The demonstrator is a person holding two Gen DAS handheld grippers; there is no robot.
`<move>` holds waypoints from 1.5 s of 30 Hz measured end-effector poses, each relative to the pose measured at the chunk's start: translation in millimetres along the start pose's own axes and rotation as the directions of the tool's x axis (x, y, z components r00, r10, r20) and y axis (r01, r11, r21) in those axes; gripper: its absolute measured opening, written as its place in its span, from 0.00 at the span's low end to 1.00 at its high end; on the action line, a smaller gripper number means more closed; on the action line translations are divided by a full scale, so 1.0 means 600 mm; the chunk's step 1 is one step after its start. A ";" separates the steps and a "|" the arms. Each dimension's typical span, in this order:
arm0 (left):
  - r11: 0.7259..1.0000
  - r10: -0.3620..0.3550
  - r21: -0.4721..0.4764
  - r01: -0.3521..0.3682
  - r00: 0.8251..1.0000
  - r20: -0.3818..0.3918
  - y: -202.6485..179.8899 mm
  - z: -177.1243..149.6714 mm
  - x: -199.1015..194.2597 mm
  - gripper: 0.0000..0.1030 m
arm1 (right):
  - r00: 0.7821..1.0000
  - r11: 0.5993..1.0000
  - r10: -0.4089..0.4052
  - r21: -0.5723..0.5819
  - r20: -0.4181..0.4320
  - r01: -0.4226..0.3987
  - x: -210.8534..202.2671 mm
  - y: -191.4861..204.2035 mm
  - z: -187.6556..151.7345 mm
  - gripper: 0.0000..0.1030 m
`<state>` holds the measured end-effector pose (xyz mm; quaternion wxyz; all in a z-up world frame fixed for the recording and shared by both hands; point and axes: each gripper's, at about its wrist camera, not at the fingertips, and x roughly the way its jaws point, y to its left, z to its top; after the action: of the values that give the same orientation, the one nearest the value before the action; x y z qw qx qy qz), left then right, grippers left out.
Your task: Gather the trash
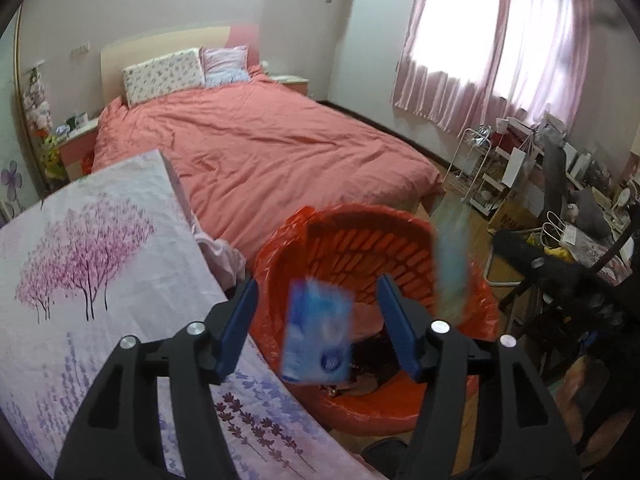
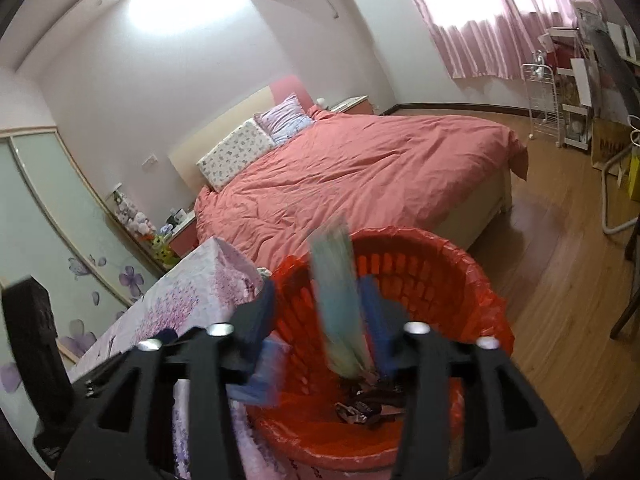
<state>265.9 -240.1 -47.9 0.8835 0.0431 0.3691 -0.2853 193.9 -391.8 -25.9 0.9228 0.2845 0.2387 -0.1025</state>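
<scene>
A red slatted bin (image 1: pixel 360 210) with a red plastic liner stands on the floor below both grippers. My left gripper (image 1: pixel 318 282) is open above it. A blurred blue packet (image 1: pixel 316 336) hangs loose between its fingers, touching neither pad. My right gripper (image 2: pixel 318 292) is open over the same bin (image 2: pixel 420 236). A blurred pale green-blue wrapper (image 2: pixel 338 312) is in the air between its fingers, close to the right one. That wrapper (image 1: pixel 452 264) shows at the bin's right rim in the left wrist view. The blue packet (image 2: pixel 262 376) shows low left in the right wrist view. Dark wrappers (image 2: pixel 368 404) lie in the bin's bottom.
A surface under floral cloth (image 1: pixel 100 280) touches the bin's left side. Behind the bin is a bed with a salmon cover (image 1: pixel 260 148). Wooden floor (image 2: pixel 560 280) runs to the right. A cluttered desk, a white rack (image 1: pixel 476 168) and a dark chair frame (image 1: pixel 532 276) crowd the right.
</scene>
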 end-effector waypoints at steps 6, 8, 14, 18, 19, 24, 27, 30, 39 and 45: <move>0.999 0.034 -0.041 -0.035 0.999 -0.009 0.040 -0.008 -0.016 0.62 | 0.999 0.999 -0.035 -0.010 0.020 0.035 -0.025 0.009 -0.011 0.60; 0.998 0.053 -0.042 -0.052 0.999 0.010 0.051 -0.013 -0.039 0.64 | 0.997 0.996 -0.059 -0.058 0.046 0.062 -0.044 0.030 -0.017 0.66; 0.987 0.162 -0.037 -0.159 0.980 0.112 0.073 -0.040 -0.148 0.84 | 0.983 0.976 -0.105 -0.173 0.153 0.131 -0.109 0.094 -0.036 0.95; 0.965 0.260 -0.058 -0.254 0.953 0.154 0.093 -0.071 -0.222 0.92 | 0.965 0.948 -0.146 -0.249 0.218 0.200 -0.151 0.137 -0.057 0.98; 0.960 0.281 -0.064 -0.274 0.946 0.161 0.097 -0.082 -0.239 0.93 | 0.962 0.940 -0.151 -0.268 0.226 0.210 -0.157 0.148 -0.063 0.98; 0.928 0.372 -0.101 -0.359 0.911 0.176 0.111 -0.126 -0.309 0.96 | 0.961 0.929 -0.125 -0.311 0.247 0.201 -0.204 0.185 -0.097 0.98; 0.912 0.408 -0.122 -0.391 0.897 0.169 0.116 -0.149 -0.335 0.96 | 0.957 0.926 -0.129 -0.313 0.261 0.210 -0.226 0.192 -0.115 0.98; 0.906 0.418 -0.149 -0.397 0.893 0.165 0.124 -0.175 -0.362 0.96 | 0.952 0.926 -0.141 -0.303 0.272 0.224 -0.243 0.195 -0.128 0.98; 0.874 0.477 -0.219 -0.434 0.852 0.215 0.125 -0.253 -0.438 0.96 | 0.920 0.901 -0.188 -0.311 0.345 0.301 -0.280 0.204 -0.165 0.98; 0.860 0.501 -0.240 -0.451 0.835 0.226 0.120 -0.300 -0.463 0.96 | 0.911 0.885 -0.235 -0.312 0.339 0.345 -0.272 0.207 -0.188 0.98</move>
<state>34.7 2.8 0.3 0.9700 0.0145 0.2413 -0.0249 49.8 -217.1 33.1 0.9581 0.0503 0.1550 -0.2355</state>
